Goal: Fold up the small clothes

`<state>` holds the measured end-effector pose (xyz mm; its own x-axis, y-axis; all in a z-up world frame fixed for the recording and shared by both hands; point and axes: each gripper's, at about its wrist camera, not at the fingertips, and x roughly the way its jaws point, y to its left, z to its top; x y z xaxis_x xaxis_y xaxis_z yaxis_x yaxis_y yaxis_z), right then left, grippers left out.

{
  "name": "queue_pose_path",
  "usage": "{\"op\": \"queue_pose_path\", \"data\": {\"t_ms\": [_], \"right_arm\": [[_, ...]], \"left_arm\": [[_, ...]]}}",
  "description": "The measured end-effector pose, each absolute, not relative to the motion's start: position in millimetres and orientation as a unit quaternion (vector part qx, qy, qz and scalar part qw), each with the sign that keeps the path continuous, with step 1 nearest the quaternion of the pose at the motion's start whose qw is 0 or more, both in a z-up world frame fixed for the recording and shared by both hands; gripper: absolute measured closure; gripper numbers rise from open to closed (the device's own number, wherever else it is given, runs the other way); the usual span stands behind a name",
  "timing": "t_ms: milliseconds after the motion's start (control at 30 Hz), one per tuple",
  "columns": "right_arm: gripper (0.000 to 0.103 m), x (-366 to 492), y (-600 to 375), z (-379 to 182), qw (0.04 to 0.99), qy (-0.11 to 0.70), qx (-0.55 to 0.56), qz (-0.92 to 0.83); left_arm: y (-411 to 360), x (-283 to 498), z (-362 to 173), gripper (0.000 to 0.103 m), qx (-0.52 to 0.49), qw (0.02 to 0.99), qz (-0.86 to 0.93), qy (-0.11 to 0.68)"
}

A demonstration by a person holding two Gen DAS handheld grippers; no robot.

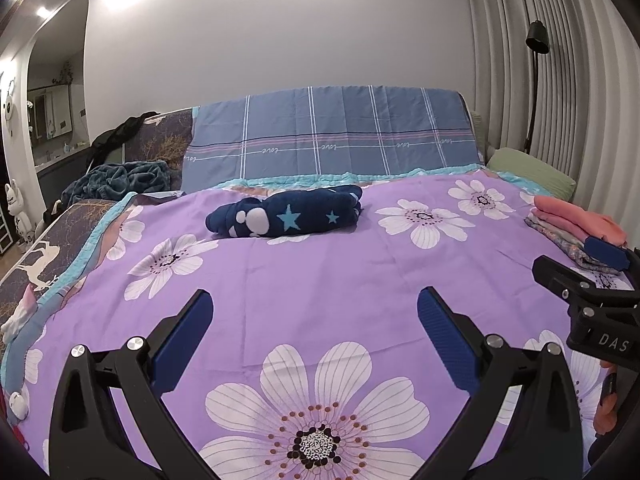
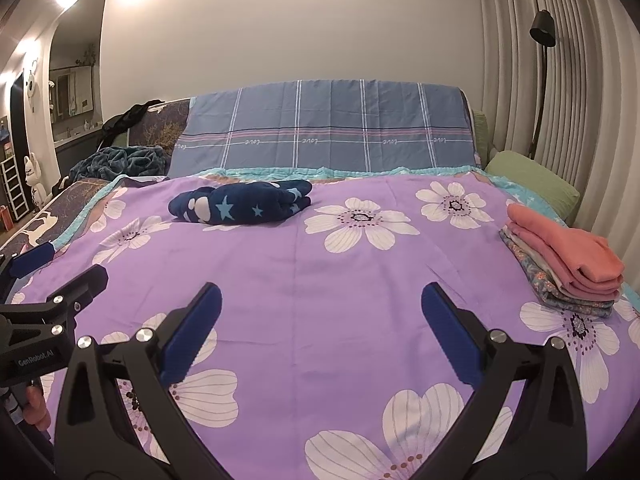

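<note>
Far left, a crumpled teal blanket (image 1: 120,182) is lying past the edge of the purple floral sheet (image 1: 320,280), with a dark patterned cover (image 1: 52,236) running along that side. Left gripper (image 1: 314,312) is hovering low over the sheet, jaws spread wide, blue pads (image 1: 184,336) gripping nothing; a big white flower print is sitting between the fingers in the left wrist view. Left of center and further back, the navy star-print garment (image 1: 288,212) is lying bunched up on the sheet, near the far edge, well apart from both grippers and touching neither. Behind it, a blue plaid cover (image 1: 332,136) is draping over what looks like the headboard. Right gripper (image 2: 320,316) is hovering over the near middle of the sheet, jaws also wide open, empty. Each gripper is showing in the other's camera: left one at the left edge of the right wrist view (image 2: 48,276), right one at the right edge of the left wrist view (image 1: 592,276), so they're sitting side by side, apart. Fingers (image 2: 34,404) of a hand are wrapping the left gripper's handle. Right side, a folded stack (image 2: 568,276) is sitting on the sheet's edge, salmon-pink piece (image 2: 568,256) on top, floral-print pieces underneath. Beyond it, a green pillow (image 2: 532,180), then a black floor lamp (image 2: 543,32) against the pleated curtain (image 2: 580,100).
</note>
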<state>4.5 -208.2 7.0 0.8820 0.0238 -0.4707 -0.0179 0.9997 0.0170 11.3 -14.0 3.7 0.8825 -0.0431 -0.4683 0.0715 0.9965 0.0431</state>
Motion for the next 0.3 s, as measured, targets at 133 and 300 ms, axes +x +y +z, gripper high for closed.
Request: {"op": "queue_pose_path", "data": {"t_ms": [133,300], "right_arm": [[0.002,4.5,-209.2,6.3,0.970,0.245,0.008,0.010],[0.002,4.3,-209.3,6.3,0.969,0.246,0.007,0.009]], "left_arm": [[-13.4,12.0,3.3,0.001,0.029,0.969,-0.028,0.243],[-12.5,12.2,2.4,0.001,0.029,0.969,-0.029,0.245]]}}
